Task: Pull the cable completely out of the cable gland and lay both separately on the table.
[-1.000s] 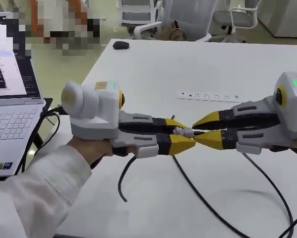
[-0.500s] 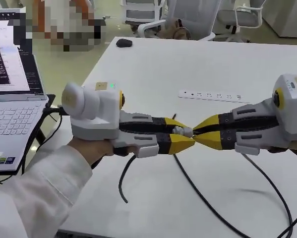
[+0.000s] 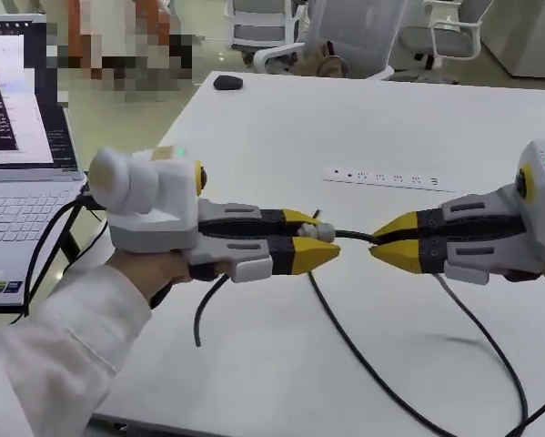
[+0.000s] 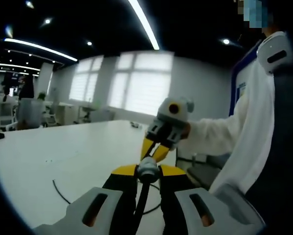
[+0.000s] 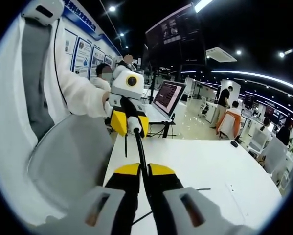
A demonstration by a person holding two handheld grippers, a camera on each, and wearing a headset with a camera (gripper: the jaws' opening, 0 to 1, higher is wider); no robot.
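Two tools: left tool [image 3: 325, 238] clamped on the cable gland [image 3: 316, 233]; right tool [image 3: 374, 248] clamped on the cable [image 3: 352, 235]; tips facing, just apart.
Cable gland: small, rigid, light; grip across its body.
Cable: thin, limp, smooth, likely slippery; hold near the gland.
Position: both above the desk [image 3: 418, 118]; cable apparently still threaded, tail hanging under the left tool.

Head view above table [image 3: 363, 118]; gripper views face each other, sharing cable [image 5: 140, 149].
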